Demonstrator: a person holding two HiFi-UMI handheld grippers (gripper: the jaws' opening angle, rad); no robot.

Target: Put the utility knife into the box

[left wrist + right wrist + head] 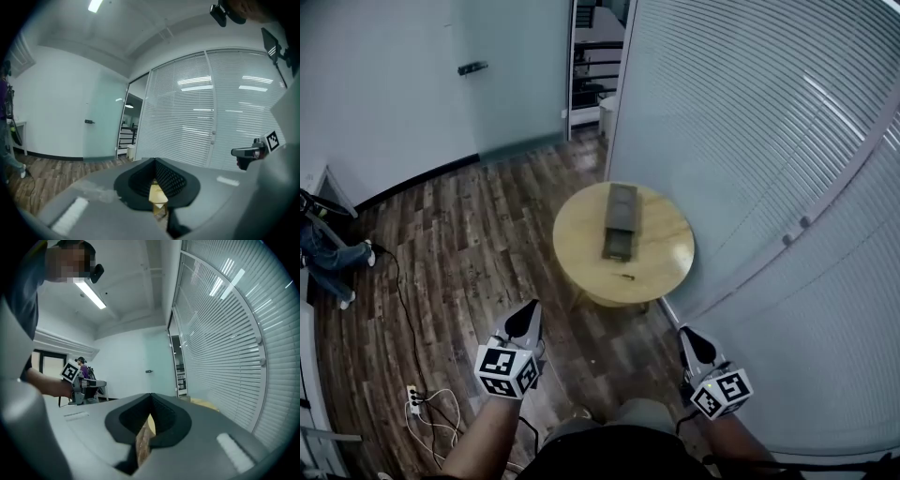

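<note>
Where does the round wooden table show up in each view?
Head view: the round table sits at centre.
Left gripper view: a yellow sliver low at centre, seen through the gap in the left tool.
Right gripper view: its pale edge shows right of centre, just over the right tool.
Shared landmark: the dark door handle on the far wall.

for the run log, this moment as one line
stage: pre-grasp | left gripper: shut, empty | right gripper: shut, empty | small dark utility knife: on round wooden table | long grey box: on table
</note>
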